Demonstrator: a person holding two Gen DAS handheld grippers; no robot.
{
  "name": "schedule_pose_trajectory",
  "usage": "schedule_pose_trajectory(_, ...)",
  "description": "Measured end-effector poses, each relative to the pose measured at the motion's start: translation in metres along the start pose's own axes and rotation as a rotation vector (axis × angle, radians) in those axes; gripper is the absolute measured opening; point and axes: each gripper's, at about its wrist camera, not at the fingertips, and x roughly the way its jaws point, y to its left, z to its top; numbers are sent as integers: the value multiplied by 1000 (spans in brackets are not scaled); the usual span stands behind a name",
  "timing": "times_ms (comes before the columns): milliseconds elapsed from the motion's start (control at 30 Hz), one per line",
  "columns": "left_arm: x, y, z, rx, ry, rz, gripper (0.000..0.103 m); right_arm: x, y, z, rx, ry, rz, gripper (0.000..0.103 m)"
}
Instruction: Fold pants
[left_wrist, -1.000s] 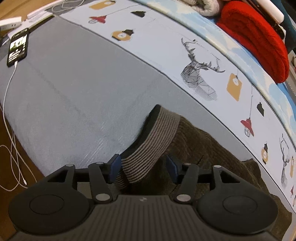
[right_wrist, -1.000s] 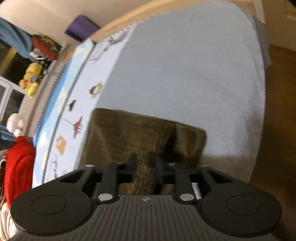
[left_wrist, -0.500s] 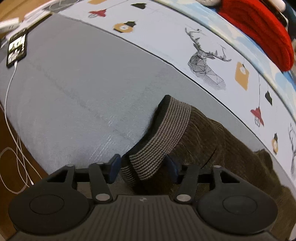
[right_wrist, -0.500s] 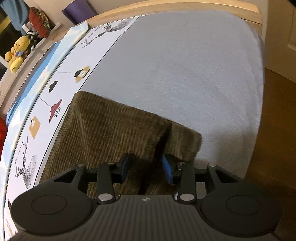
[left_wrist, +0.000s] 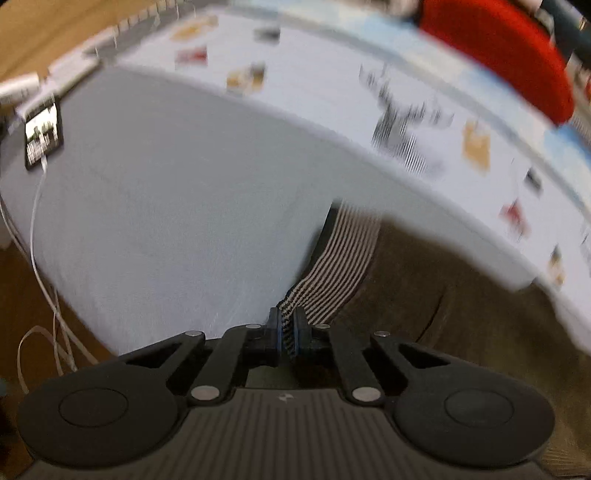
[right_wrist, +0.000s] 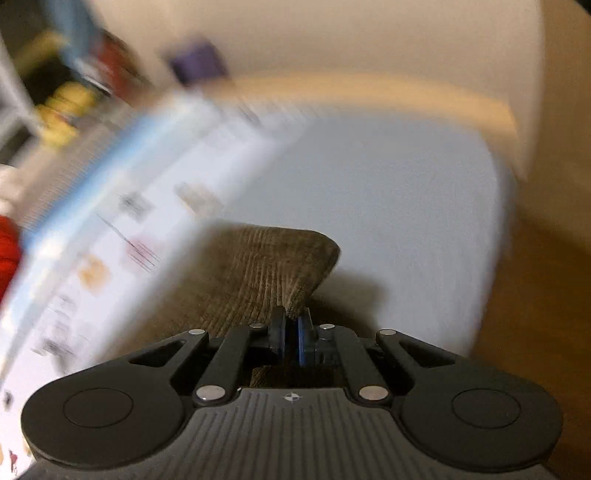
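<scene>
Left gripper (left_wrist: 287, 325) pinching the striped waistband (left_wrist: 334, 266) of the pants (left_wrist: 461, 295), jaws just drawn together on it, blue pads pressed flat against the fabric on either side. Waistband running up and away from the fingertips, then turning right into brown corduroy that spreads wide to the right of the gripper. Grey bed sheet (left_wrist: 166, 206) ahead and to the left of the gripper; beyond it a patterned white cover (left_wrist: 332, 99) with small printed motifs, blurred. Red blanket (left_wrist: 498, 48) far off, up and to the right. Phone (left_wrist: 42, 136) at the far left edge of the bed, white cable (left_wrist: 40, 236) trailing from it down over the wooden floor left of the gripper.

Right gripper (right_wrist: 291, 323) likewise clamped, jaws just closed onto a corner of the pants leg (right_wrist: 258, 273), a thin fold of corduroy caught between the pads. Brown cloth lifted off the bed just ahead of the fingertips, fanning up and leftward, with its shadow on the grey sheet (right_wrist: 388, 206) to the right of the gripper. Patterned cover (right_wrist: 110, 229) to the left, heavily blurred. Wooden bed frame (right_wrist: 369, 96) curving across the far side; floor to the right. Shelf items at upper left too smeared to make out.
</scene>
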Motion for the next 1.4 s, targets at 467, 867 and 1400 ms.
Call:
schedule_pose_trajectory(467, -17, -33, -1, 70, -90, -187, 34, -17, 18, -1, -174, -116, -58, 11)
schedule_pose_trajectory(867, -10, -39, 5, 82, -75, -54, 18, -23, 6, 7, -109, -130, -224, 30)
schedule_pose_trajectory(1400, 69, -127, 13, 624, 40, 97, 8, -156, 228, -46, -708, -430, 551, 31)
